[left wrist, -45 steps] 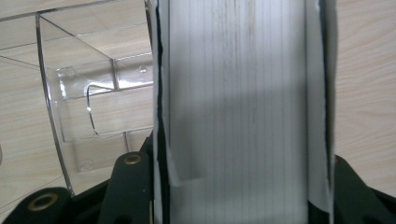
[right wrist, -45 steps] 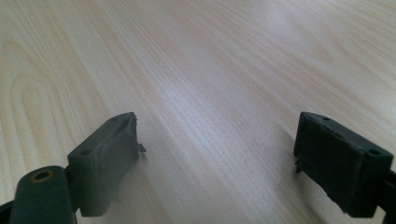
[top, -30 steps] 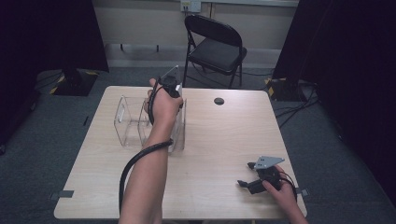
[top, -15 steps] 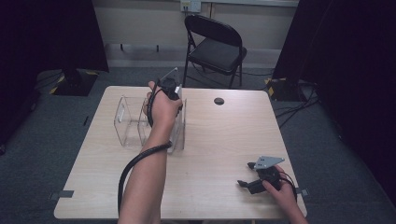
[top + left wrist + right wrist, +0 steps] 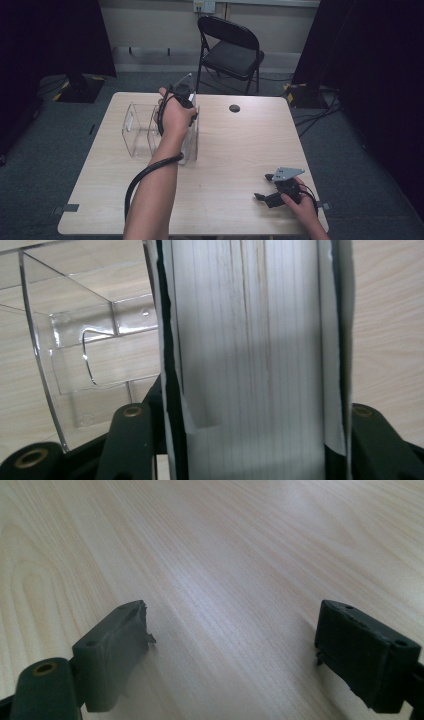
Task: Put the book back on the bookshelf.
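A thick book, fore-edge of white pages toward me and dark covers on both sides, stands upright in the right-hand slot of a clear acrylic rack at the table's back left. My left gripper points down onto it from above. Its jaws have just been opening a little, with the book still between them. In the left gripper view the black jaws still lie against both covers. The rack's empty clear compartments show to the left of the book. My right gripper rests near the front right edge, open, with bare wood between its fingers.
A small black round object lies on the wooden table near its far edge. A black folding chair stands behind the table. Cables run over the floor at the right, with dark curtains on both sides.
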Demonstrator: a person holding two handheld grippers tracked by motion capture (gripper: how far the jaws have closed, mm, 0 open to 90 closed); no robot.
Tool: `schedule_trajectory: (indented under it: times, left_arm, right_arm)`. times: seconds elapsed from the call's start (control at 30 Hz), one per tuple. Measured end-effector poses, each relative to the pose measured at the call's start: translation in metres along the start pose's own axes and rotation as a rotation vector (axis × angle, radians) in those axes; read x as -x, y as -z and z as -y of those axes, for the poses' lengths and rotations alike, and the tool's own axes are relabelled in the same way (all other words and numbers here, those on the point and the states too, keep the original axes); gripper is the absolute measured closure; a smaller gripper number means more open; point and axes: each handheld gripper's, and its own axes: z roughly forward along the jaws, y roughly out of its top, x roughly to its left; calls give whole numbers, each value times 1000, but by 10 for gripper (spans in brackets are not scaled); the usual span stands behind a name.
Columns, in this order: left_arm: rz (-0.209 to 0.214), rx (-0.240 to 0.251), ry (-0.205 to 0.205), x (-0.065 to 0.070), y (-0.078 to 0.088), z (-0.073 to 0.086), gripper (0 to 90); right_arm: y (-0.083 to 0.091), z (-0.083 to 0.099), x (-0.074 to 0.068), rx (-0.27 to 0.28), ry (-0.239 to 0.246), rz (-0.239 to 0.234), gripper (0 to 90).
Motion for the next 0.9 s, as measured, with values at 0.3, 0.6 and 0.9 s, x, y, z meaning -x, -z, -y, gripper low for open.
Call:
schedule_trajectory:
  times: [0.3,0.6,0.9]
  left_arm:
    - [-31,-9,17,2,1,-2,529]
    - [-32,12,18,1,2,-2,533]
    - [-49,53,13,1,3,-5,533]
  right_arm:
    - [0,0,0,1,0,-2,129]
    - [0,0,0,0,1,-2,127]
    - [-1,0,0,0,1,-2,127]
